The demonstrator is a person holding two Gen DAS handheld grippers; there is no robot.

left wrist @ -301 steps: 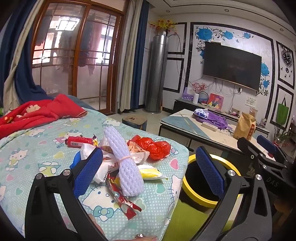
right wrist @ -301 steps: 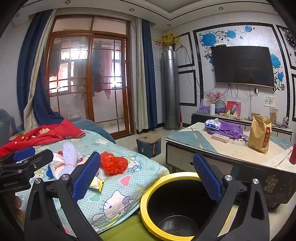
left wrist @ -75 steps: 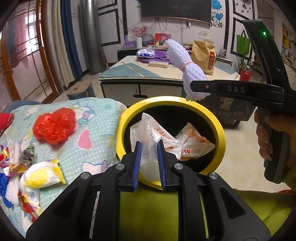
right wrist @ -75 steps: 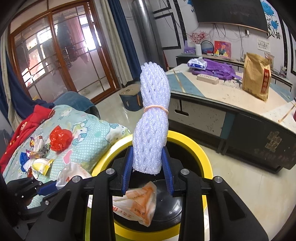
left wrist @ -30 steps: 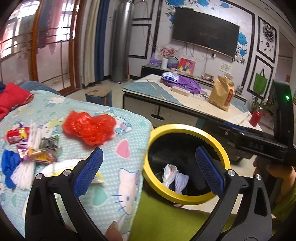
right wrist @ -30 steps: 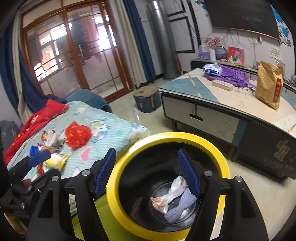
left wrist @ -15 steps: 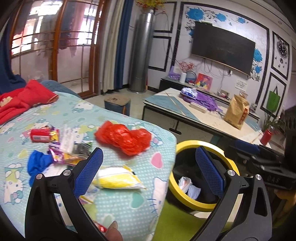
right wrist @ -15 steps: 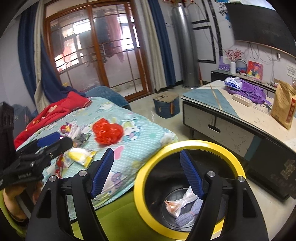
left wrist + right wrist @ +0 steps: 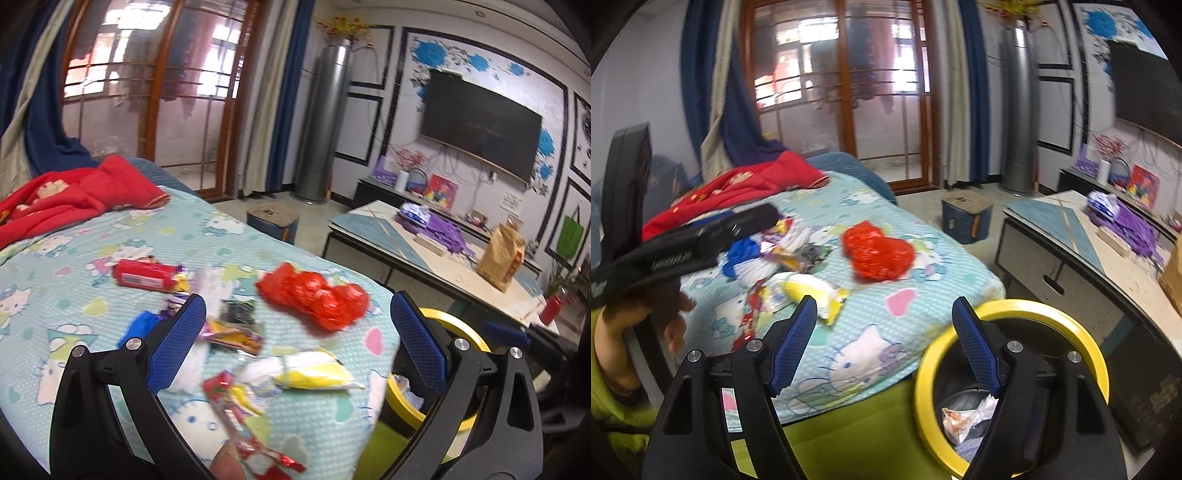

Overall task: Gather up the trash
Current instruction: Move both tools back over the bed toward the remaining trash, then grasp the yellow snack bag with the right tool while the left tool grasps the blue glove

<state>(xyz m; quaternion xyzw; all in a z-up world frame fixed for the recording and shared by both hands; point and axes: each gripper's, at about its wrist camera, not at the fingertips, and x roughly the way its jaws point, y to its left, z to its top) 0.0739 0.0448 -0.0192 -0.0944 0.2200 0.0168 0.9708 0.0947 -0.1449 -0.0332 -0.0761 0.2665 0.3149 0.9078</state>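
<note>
Loose trash is seen scattered on a pale blue cartoon-print bedspread [image 9: 74,258]: a crumpled red plastic bag [image 9: 314,299] lies toward the bed's corner, a yellow and white wrapper [image 9: 306,373] sits nearer the edge, a red cylindrical packet [image 9: 144,275] rests farther back, and small mixed wrappers [image 9: 232,332] and a blue scrap [image 9: 138,325] are gathered between them. Beside the bed corner a black bin with a yellow rim [image 9: 1027,310] stands on the floor, and a white and orange wrapper [image 9: 964,417] is visible at its bottom. The left gripper [image 9: 295,354] is held above the wrappers with its blue-padded jaws spread wide and nothing between them. The right gripper [image 9: 886,347] is likewise spread wide and empty, held between the bed edge and the bin. A red blanket [image 9: 738,184] is bunched at the far end of the bed, and a low table [image 9: 1089,258] stands beyond the bin.
</note>
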